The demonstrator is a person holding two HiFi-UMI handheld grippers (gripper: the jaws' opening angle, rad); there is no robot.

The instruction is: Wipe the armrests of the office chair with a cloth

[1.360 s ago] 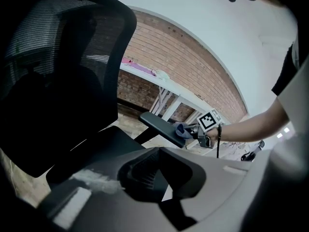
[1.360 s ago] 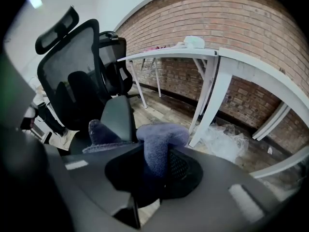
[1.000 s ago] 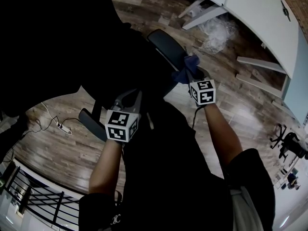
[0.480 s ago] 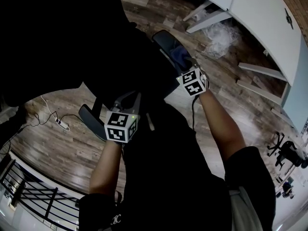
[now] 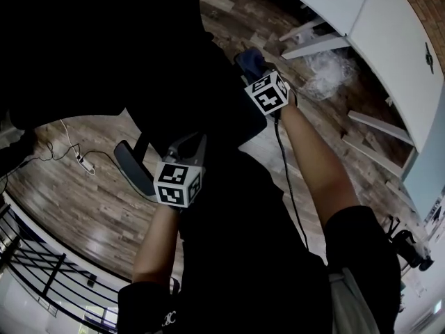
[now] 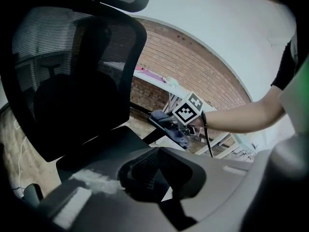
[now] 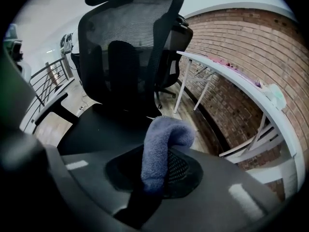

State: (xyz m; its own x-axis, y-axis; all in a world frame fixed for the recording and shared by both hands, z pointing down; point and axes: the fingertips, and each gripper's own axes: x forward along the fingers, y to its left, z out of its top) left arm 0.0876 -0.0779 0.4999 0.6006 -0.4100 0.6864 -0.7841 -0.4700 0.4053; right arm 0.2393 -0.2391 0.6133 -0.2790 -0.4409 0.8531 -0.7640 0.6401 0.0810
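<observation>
Since a second ago the right gripper (image 5: 259,75) has slid forward along the black padded right armrest (image 5: 240,59) of the black mesh-backed office chair (image 7: 130,42), carrying the blue terry cloth (image 5: 254,62) away from the person's body toward the pad's far end. Its jaws are clamped on the cloth (image 7: 161,144), which stands up between them and folds over at the top. In the left gripper view the cloth (image 6: 170,125) lies draped over that armrest (image 6: 155,122), under the marker cube. The left gripper (image 5: 186,143) has kept its place near the black left armrest (image 5: 131,164); its jaws are together with nothing between them (image 6: 161,170). Wood-plank floor (image 5: 83,207) lies below.
</observation>
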